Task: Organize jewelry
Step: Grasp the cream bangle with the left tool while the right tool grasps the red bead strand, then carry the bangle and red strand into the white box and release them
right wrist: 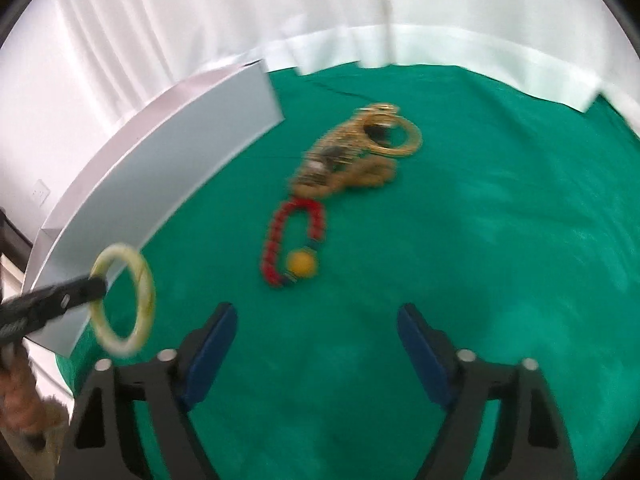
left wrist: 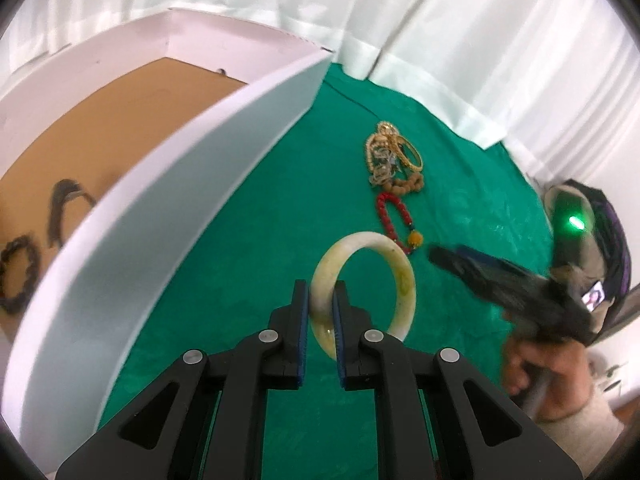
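Observation:
My left gripper [left wrist: 320,292] is shut on a pale jade bangle [left wrist: 402,276] and holds it upright above the green cloth, beside the white box wall [left wrist: 168,216]. The bangle also shows in the right wrist view [right wrist: 142,280], held at the far left. My right gripper [right wrist: 316,316] is open and empty, a little short of a red bead bracelet [right wrist: 276,236] with a yellow bead. The right gripper [left wrist: 452,258] appears blurred in the left wrist view. A pile of gold jewelry [left wrist: 390,152] [right wrist: 360,144] lies beyond the red bracelet [left wrist: 386,210].
The open white box has a brown floor [left wrist: 100,128] with dark bracelets [left wrist: 18,276] lying in it. Green cloth [right wrist: 480,240] covers the table. White curtain [right wrist: 320,8] hangs behind.

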A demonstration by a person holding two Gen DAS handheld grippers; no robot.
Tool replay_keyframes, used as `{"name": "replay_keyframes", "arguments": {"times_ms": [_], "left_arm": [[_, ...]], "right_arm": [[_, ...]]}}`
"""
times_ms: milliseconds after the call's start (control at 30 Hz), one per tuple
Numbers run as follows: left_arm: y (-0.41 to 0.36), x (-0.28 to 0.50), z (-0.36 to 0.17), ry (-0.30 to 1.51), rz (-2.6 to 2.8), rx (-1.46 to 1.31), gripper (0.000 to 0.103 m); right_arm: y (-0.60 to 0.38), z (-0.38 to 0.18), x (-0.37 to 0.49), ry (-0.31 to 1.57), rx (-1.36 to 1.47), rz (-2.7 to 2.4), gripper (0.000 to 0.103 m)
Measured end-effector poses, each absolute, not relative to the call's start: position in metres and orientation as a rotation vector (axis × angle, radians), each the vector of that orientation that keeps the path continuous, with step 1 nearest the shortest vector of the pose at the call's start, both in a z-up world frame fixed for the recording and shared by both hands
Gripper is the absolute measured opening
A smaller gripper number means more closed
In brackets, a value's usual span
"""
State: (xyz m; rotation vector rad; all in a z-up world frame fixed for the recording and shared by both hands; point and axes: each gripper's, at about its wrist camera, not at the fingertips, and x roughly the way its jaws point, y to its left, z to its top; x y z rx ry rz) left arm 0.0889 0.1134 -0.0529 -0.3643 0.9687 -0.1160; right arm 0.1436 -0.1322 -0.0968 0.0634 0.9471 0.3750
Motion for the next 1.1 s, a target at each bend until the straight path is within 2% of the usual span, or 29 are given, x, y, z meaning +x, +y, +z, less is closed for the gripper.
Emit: {"name": "replay_keyframes", "arguments": {"times_ms": [33,100,167,267,300,333,367,533,733,967,1100], "left_arm": [[0.116,0.086,-0.052,0.963,-0.112,-0.365,0.01],[0.123,0.08,-0.049,0.954,-0.104,-0.37,0.01],[0.129,0.076,-0.05,0.953,-0.096,-0.378,0.01],[0.133,0.074,-0.053,0.956,-0.08,-0.371,0.01],[0.132,0.075,-0.055,0.958,-0.075,-0.367,0.01],[0.131,0.077,-0.058,0.962,-0.072,-0.369,0.01],[0.132,0.078,-0.059,0.966,-0.075,-0.377,0.01],[0.14,0.069,-0.044,0.947,-0.098,-0.415,0.011],[0.167,0.058,0.001,0.907,-0.143,-0.487,0.011],[0.244,0.052,0.053,0.826,-0.012,-0.517,0.012],[0.282,0.066,0.048,0.826,0.113,-0.497,0.012]], "right_arm": [[-0.129,-0.1,0.149,0.95,0.082,0.341,0.063],[-0.122,-0.107,0.16,0.959,0.1,0.293,0.04],[-0.114,-0.111,0.16,0.947,0.055,0.253,0.03],[-0.101,-0.111,0.154,0.958,-0.019,0.281,0.029],[-0.097,-0.111,0.152,0.963,-0.056,0.283,0.027],[-0.096,-0.111,0.151,0.965,-0.085,0.281,0.019],[-0.097,-0.11,0.151,0.969,-0.09,0.283,0.017],[-0.13,-0.079,0.148,0.973,0.098,0.358,0.017],[-0.138,-0.012,0.139,0.932,0.139,0.451,0.017],[-0.084,0.053,0.136,0.835,0.089,0.603,0.017],[-0.03,0.073,0.137,0.806,0.069,0.712,0.017]]}}
